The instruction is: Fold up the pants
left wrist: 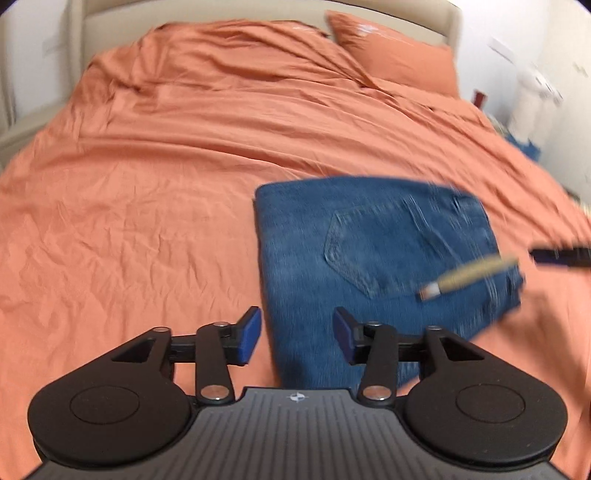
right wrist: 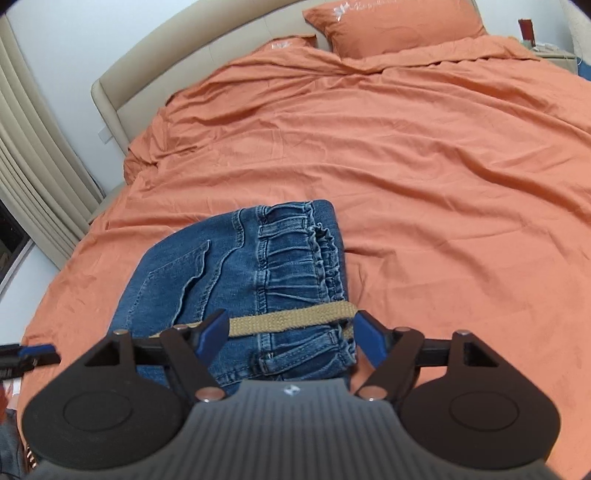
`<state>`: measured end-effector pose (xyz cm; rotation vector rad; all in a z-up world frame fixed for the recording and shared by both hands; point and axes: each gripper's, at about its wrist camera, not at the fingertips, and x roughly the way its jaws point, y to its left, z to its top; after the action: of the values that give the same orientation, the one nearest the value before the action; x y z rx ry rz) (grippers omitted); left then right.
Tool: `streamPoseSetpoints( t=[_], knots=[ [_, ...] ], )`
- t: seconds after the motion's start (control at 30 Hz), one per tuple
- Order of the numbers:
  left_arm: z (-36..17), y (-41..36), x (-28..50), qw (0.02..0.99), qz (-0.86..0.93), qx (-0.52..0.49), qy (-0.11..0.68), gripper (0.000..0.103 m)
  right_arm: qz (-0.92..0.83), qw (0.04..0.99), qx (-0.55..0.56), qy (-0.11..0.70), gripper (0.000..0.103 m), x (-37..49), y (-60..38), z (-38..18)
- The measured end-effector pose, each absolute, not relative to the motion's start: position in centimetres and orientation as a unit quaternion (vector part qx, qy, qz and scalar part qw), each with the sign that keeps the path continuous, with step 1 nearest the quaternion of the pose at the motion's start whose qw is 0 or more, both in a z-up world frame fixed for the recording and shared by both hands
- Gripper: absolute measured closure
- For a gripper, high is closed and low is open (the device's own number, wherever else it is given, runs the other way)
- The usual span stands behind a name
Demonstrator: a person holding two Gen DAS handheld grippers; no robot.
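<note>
Both my left tongs [left wrist: 297, 334] and right tongs [right wrist: 291, 334] stand apart, empty, above folded blue denim pants [right wrist: 236, 273] on the orange bedcover [right wrist: 443, 184].

The folded pants [right wrist: 236, 280] are laid on the near part of the bed [right wrist: 424, 166], on top of the cover. A drawstring [right wrist: 291, 317] is stretched across the waistband end of the pants, which is turned toward the right. The pillows [right wrist: 399, 26] are set at the far end of the bed, against the headboard [right wrist: 207, 48]. The left hand-held gripper [left wrist: 297, 334] is held above the near left edge of the pants, while the right hand-held gripper [right wrist: 291, 338] is held over the near end of the waistband, with the drawstring between its fingers. Curtains [right wrist: 33, 166] are hung to the left of the bed.
</note>
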<state>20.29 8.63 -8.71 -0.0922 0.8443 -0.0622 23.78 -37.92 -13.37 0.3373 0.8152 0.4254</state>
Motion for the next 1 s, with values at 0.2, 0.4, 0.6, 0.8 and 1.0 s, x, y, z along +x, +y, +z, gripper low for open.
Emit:
streamPoseSetpoints(
  t=[0.2, 0.4, 0.6, 0.8, 1.0],
  knots=[
    [-10.5, 9.7, 24.9, 0.902, -0.011, -0.072, 0.425, 0.034, 0.214, 0.865, 0.157, 0.425, 0.022, 27.0, -37.4, -13.7],
    [-13.6, 11.2, 27.9, 0.884, -0.01, -0.121, 0.452, 0.034, 0.224, 0.838, 0.2, 0.455, 0.022, 30.9, -37.6, -16.0],
    [-15.7, 11.9, 29.7, 0.876, -0.035, -0.149, 0.457, 0.032, 0.236, 0.812, 0.239, 0.477, 0.022, 33.7, -38.1, -18.3],
    [-16.6, 12.9, 30.7, 0.875, -0.072, -0.168, 0.449, 0.03, 0.259, 0.782, 0.289, 0.488, 0.022, 35.6, -38.3, -20.6],
    [-17.7, 13.7, 31.3, 0.871, -0.105, -0.199, 0.437, 0.03, 0.294, 0.767, 0.297, 0.487, 0.025, 36.9, -37.9, -22.0]
  ],
)
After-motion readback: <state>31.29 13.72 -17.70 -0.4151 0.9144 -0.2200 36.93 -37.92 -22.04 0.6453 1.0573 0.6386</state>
